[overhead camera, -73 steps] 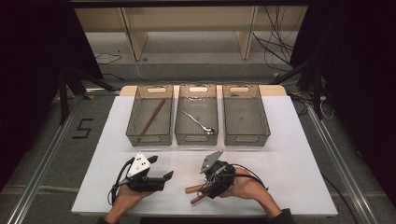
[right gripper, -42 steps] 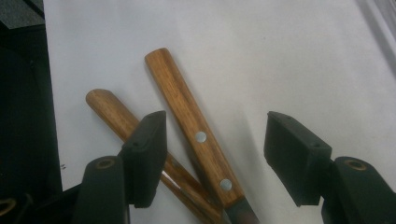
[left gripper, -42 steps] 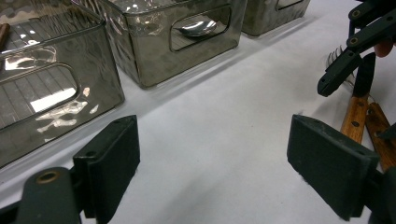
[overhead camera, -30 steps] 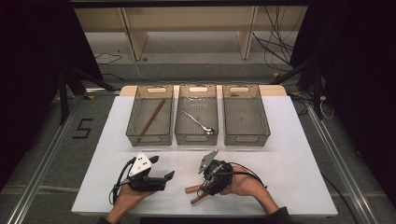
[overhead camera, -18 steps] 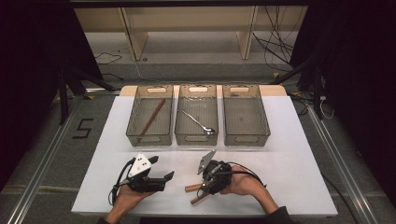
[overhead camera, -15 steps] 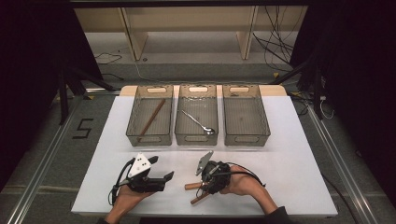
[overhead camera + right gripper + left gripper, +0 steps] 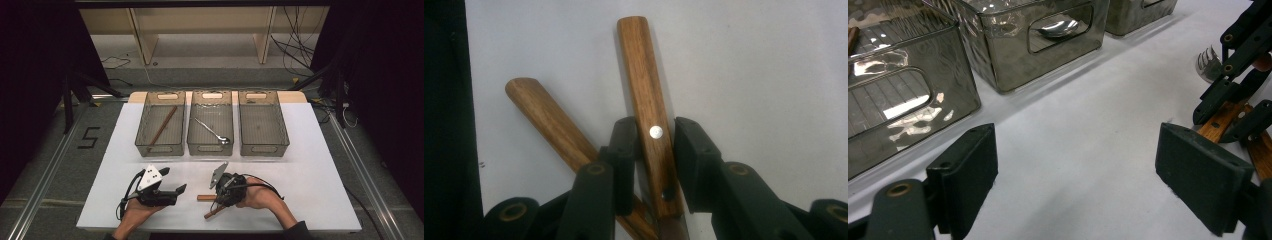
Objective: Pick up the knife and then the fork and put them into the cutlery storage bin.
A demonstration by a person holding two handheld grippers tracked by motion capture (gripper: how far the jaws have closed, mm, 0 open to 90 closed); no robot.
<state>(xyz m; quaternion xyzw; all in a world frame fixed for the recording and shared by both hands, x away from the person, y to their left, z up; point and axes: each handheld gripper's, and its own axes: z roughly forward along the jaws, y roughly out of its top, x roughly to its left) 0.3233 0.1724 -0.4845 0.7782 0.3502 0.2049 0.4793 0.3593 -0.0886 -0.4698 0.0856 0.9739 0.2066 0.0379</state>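
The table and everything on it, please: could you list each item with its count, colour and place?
white table: one, under everything
smoky transparent plastic bins: three, in a row at the far side
brown wooden stick: one, in the left bin
silver metal spoon: one, in the middle bin
wooden-handled utensils: two, brown, crossed on the table near the front
silver fork tines: near the right gripper
left gripper: black, open, over bare table
right gripper: black, jaws closing around the riveted handle

Two brown wood-grain handles (image 7: 649, 115) cross on the white table (image 7: 320, 170), one bearing a silver rivet; smoky grey see-through bins (image 7: 263, 124) at twelve o'clock hold a brown stick (image 7: 163, 125) and a shiny silver spoon (image 7: 212, 131); the gripper jaws are black
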